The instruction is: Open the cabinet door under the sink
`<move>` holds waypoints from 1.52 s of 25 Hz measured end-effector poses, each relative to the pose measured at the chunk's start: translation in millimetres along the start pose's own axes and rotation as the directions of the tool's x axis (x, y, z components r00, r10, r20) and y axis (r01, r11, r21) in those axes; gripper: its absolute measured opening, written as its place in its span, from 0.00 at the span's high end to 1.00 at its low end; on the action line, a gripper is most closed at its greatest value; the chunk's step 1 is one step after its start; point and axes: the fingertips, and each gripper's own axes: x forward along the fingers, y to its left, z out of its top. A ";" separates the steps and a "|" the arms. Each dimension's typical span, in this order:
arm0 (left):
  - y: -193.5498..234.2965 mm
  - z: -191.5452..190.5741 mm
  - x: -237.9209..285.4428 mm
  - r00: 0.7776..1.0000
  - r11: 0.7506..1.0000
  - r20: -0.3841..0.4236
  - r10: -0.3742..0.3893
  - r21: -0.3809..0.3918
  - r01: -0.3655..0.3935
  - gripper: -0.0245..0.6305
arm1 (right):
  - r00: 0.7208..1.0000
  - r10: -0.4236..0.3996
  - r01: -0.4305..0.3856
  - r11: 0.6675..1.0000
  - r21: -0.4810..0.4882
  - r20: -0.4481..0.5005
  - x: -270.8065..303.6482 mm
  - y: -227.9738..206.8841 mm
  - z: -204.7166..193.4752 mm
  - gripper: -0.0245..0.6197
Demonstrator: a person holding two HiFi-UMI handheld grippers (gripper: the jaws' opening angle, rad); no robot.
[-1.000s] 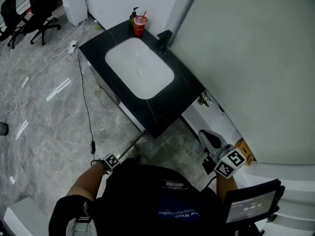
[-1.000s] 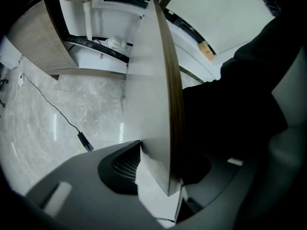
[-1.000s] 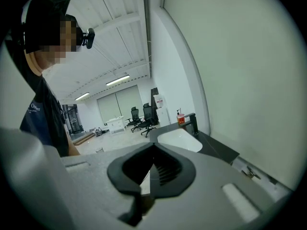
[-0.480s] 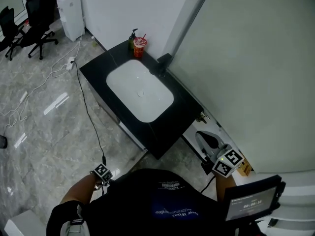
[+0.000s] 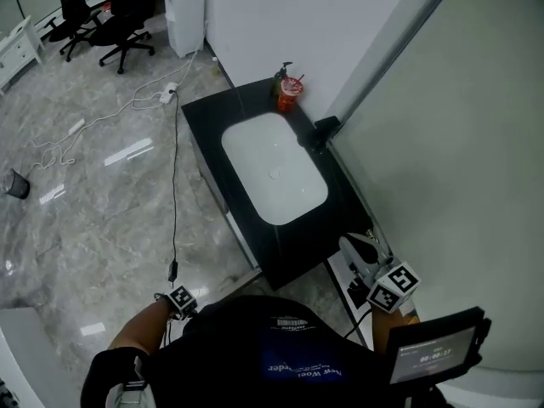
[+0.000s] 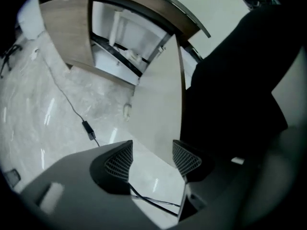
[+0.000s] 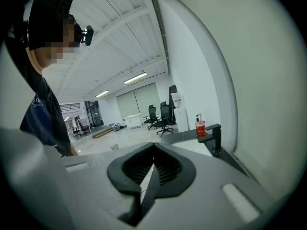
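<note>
Since a second ago the left gripper (image 6: 152,159) has drawn back from the cabinet front, and its jaws have just been opening. They stand well apart, with nothing between them; only grey marble floor (image 6: 53,99) and a thin black cable (image 6: 72,110) show through the gap. Probably it let go once the door had swung.

The pale flat cabinet door (image 6: 160,104) stands swung outward. To its left the wood-sided cabinet under the sink (image 6: 122,49) lies open, with a white pipe (image 6: 116,30) showing inside — the task looks done.

Further right is the black desk (image 5: 204,124) with its white sink basin (image 5: 274,172).

The right gripper (image 7: 154,163) is at the far right beside the wall. Its jaws are pressed together, hold nothing and touch nothing — likely parked clear of the door's swing.
</note>
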 end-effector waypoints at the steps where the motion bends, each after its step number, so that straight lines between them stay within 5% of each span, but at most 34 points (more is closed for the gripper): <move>1: 4.1 2.9 0.7 0.998 0.998 0.048 0.042 -0.052 -0.039 0.61 | 1.000 0.028 -0.028 1.000 -0.006 -0.003 1.3 -2.0 0.5 0.96; 4: 16.7 -0.9 -13.2 0.969 0.962 0.151 0.196 -0.219 -0.160 0.54 | 0.993 0.114 -0.114 0.993 -0.029 -0.007 6.1 -2.4 3.7 0.96; 6: 20.4 7.7 -43.0 0.908 0.923 0.270 0.320 -0.307 -0.234 0.54 | 0.983 0.181 -0.181 0.983 -0.041 -0.011 13.7 -0.8 6.8 0.96; 8: 12.7 50.6 -99.9 0.749 0.894 0.501 0.432 -0.348 -0.283 0.61 | 0.969 0.246 -0.247 0.968 -0.054 -0.020 20.3 -1.6 16.4 0.96; 11: -36.2 103.6 -190.4 0.498 0.889 0.737 0.457 -0.379 -0.255 0.74 | 0.943 0.332 -0.333 0.940 -0.070 -0.028 30.0 2.2 32.2 0.96; 15: -103.0 136.6 -285.5 0.188 0.881 0.882 0.433 -0.370 -0.296 0.96 | 0.897 0.441 -0.441 0.892 -0.099 -0.027 44.6 28.9 32.9 0.96; 18: -152.9 146.0 -357.6 -0.033 0.877 0.928 0.371 -0.362 -0.316 0.96 | 0.857 0.516 -0.513 0.848 -0.132 -0.018 51.5 56.9 36.5 0.96; 21: -195.3 144.5 -419.2 -0.225 0.882 0.923 0.311 -0.369 -0.294 0.96 | 0.816 0.579 -0.571 0.803 -0.168 -0.006 59.1 80.9 39.2 0.96; 23: -219.0 140.3 -450.4 -0.307 0.886 0.909 0.281 -0.369 -0.282 0.96 | 0.785 0.619 -0.609 0.771 -0.187 -0.005 61.8 96.6 39.3 0.96; 26: -239.2 134.0 -477.3 -0.376 0.884 0.892 0.253 -0.371 -0.285 0.96 | 0.748 0.663 -0.650 0.728 -0.215 -0.018 64.8 114.2 35.7 0.96; 28: -246.0 133.8 -481.6 -0.385 0.879 0.891 0.242 -0.369 -0.302 0.96 | 0.734 0.678 -0.665 0.715 -0.217 -0.016 66.2 118.3 33.7 0.96; 32: -248.0 143.2 -477.5 -0.359 0.877 0.903 0.235 -0.356 -0.322 0.96 | 0.733 0.681 -0.665 0.716 -0.212 0.003 65.4 110.8 30.3 0.96; 38: -245.2 161.3 -473.3 -0.303 0.893 0.924 0.233 -0.326 -0.310 0.96 | 0.772 0.635 -0.621 0.763 -0.180 0.032 60.4 83.3 17.9 0.96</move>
